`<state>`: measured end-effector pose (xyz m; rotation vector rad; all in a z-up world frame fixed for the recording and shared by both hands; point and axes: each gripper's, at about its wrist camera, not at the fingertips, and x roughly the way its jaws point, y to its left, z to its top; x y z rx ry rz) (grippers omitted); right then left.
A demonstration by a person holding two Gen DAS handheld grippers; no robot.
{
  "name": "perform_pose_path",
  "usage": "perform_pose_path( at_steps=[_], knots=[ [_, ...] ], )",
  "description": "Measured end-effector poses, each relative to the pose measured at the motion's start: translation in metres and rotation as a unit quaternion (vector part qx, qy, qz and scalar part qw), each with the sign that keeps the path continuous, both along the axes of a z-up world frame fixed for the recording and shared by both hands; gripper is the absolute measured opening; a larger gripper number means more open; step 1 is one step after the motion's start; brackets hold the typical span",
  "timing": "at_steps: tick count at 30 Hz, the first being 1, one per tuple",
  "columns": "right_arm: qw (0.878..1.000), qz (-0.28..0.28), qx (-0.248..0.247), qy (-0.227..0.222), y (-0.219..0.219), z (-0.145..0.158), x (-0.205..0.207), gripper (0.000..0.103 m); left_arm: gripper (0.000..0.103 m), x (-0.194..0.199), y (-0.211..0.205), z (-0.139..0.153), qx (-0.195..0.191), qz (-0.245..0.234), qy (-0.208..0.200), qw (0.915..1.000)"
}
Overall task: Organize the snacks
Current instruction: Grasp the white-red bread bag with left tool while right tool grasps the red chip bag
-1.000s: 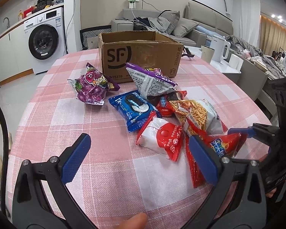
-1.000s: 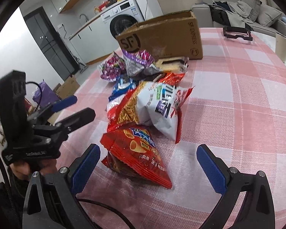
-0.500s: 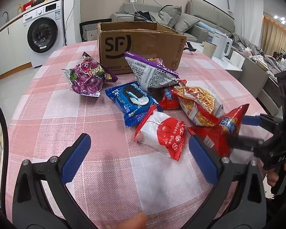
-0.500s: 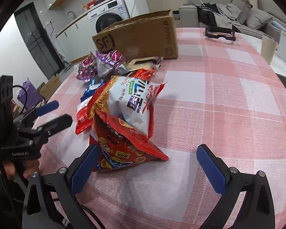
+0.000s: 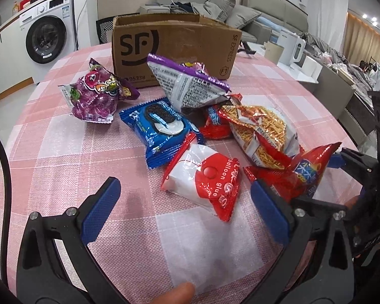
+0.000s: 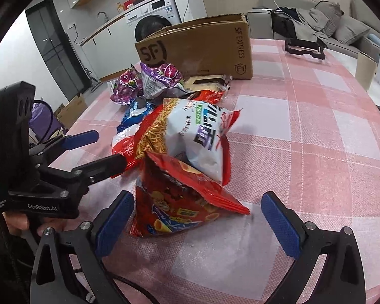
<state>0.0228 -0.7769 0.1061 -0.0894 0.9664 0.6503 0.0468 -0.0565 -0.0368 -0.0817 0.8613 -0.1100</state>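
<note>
Several snack packets lie in a pile on the pink checked tablecloth (image 5: 63, 157) in front of an open SF cardboard box (image 5: 172, 43) (image 6: 202, 48). My left gripper (image 5: 186, 212) (image 6: 108, 149) is open and holds nothing, just short of a red-and-white packet (image 5: 205, 179). Beyond lie a blue cookie pack (image 5: 159, 126), a purple candy bag (image 5: 96, 96), a purple-and-white bag (image 5: 187, 86) and a noodle-snack bag (image 5: 263, 131) (image 6: 190, 129). A red chip bag (image 6: 179, 200) (image 5: 298, 174) stands tipped up between the wide-apart fingers of my open right gripper (image 6: 197, 225).
A black stand (image 6: 303, 48) rests on the far right of the table, and a paper cup (image 6: 364, 71) sits beyond its edge. A white kettle (image 5: 291, 48), a sofa (image 5: 253, 12) and a washing machine (image 5: 48, 40) surround the table. A person's fingertip (image 5: 174, 293) shows below the left gripper.
The red chip bag went from lying flat to standing up between the right gripper's fingers. Both grippers have closed in on the pile and stayed open.
</note>
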Motion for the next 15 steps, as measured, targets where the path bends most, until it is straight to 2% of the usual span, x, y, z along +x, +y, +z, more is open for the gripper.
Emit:
perform_pose_path(
  at_steps=[3, 5, 13, 15],
  knots=[
    [1.000, 0.003, -0.005, -0.005, 0.003, 0.000, 0.001, 0.097, 0.091, 0.006, -0.002, -0.004, -0.003, -0.009, 0.011, 0.9999],
    [1.000, 0.013, -0.001, -0.004, 0.004, 0.001, 0.002, 0.087, 0.081, 0.011, -0.005, -0.007, 0.000, -0.018, 0.018, 0.9997],
    [1.000, 0.025, 0.001, -0.006, 0.003, 0.001, 0.001, 0.079, 0.053, 0.017, -0.018, -0.009, 0.008, -0.037, 0.017, 0.9991],
    [1.000, 0.028, 0.002, -0.008, 0.003, 0.001, 0.000, 0.078, 0.049, 0.018, -0.018, -0.008, 0.004, -0.042, 0.015, 0.9990]
  ],
)
